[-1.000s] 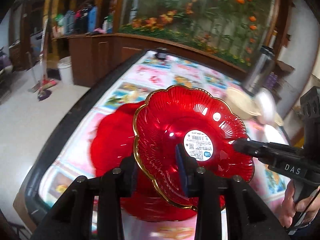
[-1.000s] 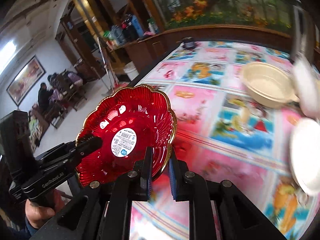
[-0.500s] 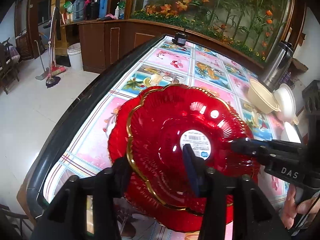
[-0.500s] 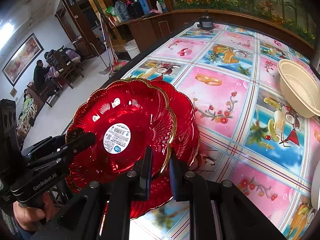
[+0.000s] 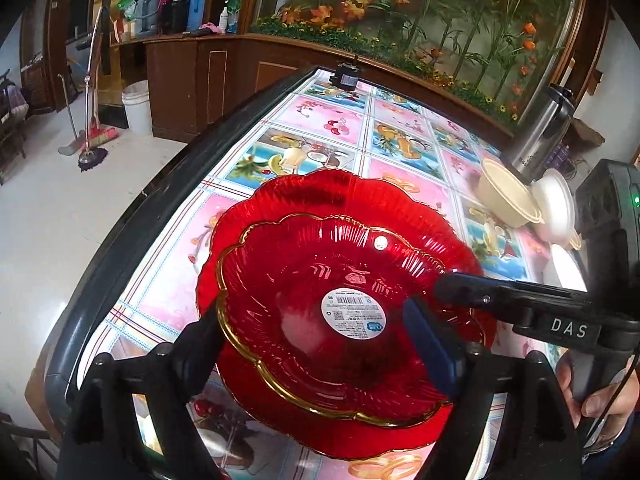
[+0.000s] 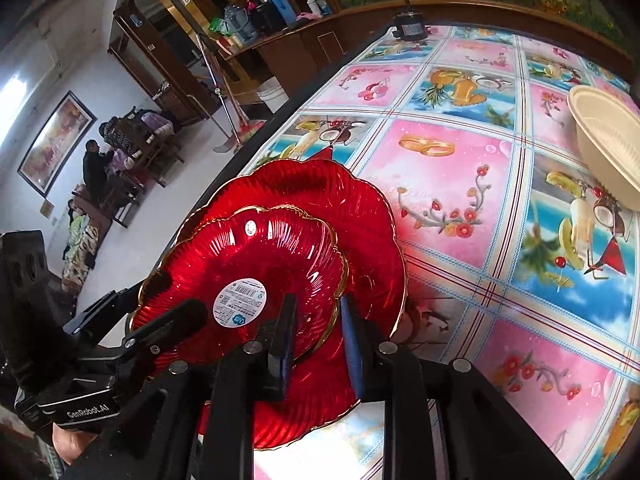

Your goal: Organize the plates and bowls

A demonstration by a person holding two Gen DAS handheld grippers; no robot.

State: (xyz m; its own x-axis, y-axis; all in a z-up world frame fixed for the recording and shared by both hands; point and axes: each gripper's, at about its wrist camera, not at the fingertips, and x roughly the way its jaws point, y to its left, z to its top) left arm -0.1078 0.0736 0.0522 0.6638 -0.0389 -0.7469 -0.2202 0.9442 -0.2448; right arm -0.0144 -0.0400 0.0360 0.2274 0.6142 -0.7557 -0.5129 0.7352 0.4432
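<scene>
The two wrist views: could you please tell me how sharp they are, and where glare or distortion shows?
Left wrist view: sharp, fisheye bends the table edge, bright glare spots on the small red plate. Right wrist view: equally sharp, tablecloth grid lines bow, strong window glare on the far wall, corners vignetted black.

The stacked red dishes [image 5: 340, 280] filled the near left corner of the table [image 6: 440, 184], with both grippers crowding their near rims. Beyond them the patterned cloth lay bare toward the far edge. On the right, a cream bowl [image 5: 508, 200], white bowls [image 5: 554, 204] and a steel flask [image 5: 540, 136] blocked passage.
</scene>
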